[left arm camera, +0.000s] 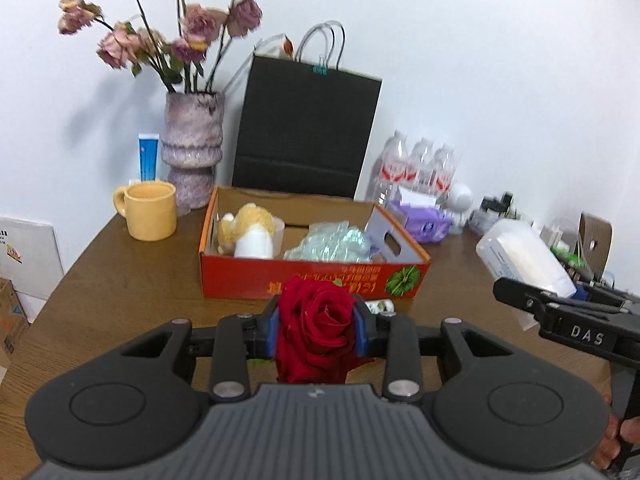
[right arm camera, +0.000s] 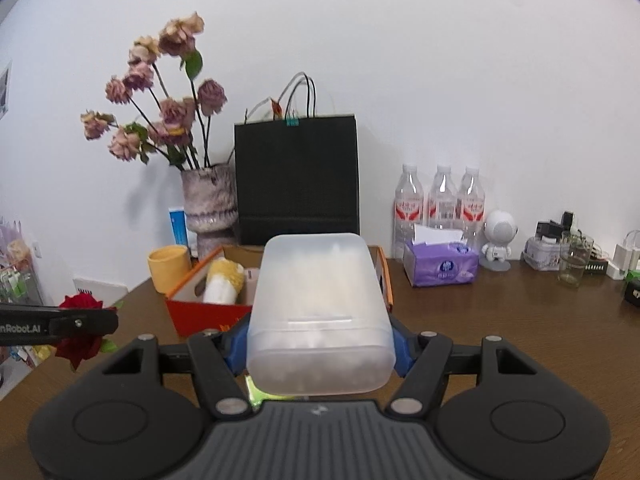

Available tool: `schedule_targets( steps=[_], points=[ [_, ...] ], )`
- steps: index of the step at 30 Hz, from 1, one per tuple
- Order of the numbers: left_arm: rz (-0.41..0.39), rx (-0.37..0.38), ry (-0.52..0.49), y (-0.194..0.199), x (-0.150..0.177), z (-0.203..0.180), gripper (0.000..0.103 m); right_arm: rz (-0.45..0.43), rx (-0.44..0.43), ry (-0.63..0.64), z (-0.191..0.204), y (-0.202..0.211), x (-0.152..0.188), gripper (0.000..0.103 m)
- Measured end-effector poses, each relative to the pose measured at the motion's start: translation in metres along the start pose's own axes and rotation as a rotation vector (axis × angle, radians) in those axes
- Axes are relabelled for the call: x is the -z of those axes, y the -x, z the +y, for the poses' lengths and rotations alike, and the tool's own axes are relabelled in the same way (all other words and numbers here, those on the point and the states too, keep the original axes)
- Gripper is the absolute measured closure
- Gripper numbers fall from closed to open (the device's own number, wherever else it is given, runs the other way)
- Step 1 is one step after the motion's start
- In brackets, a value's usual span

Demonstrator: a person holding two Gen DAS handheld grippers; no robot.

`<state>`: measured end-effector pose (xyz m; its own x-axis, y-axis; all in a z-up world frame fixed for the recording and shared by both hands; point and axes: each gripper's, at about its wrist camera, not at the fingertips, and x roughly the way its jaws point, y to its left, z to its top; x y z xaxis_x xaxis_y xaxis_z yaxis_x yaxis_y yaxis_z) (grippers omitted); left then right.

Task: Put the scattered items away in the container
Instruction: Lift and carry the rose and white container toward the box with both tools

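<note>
1. Here, a red rose (left arm camera: 316,328) is pinched between the left gripper (left arm camera: 318,330) jaws, held clear of the counter (left arm camera: 120,292).
2. A translucent plastic box (right arm camera: 318,316) is clamped by the right gripper (right arm camera: 320,344), aimed toward the orange cardboard box (left arm camera: 312,278) for depositing.

Behind the box I've got a mottled vase (left arm camera: 194,148) of faded pink flowers (left arm camera: 160,32), a black paper bag (left arm camera: 306,132) just beside it, a yellow mug (left arm camera: 148,210) in front. Off right I see three water bottles (right arm camera: 440,204), a purple tissue pack (right arm camera: 440,266), a white astronaut figure (right arm camera: 498,240).
</note>
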<state>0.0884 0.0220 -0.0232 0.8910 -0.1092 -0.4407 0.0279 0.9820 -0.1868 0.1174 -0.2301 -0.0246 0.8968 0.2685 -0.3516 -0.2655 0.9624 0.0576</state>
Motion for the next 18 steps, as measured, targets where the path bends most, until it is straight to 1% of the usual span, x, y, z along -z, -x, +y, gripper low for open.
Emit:
schedule_targets(
  steps=[8,18],
  points=[
    [-0.035,0.01,0.028,0.029,-0.007,0.002,0.069,-0.018,-0.015,0.004,0.004,0.019,-0.013,0.038],
    [-0.059,0.009,0.031,0.047,-0.006,-0.001,0.069,-0.031,-0.038,0.005,0.009,0.036,-0.012,0.038]
  ],
)
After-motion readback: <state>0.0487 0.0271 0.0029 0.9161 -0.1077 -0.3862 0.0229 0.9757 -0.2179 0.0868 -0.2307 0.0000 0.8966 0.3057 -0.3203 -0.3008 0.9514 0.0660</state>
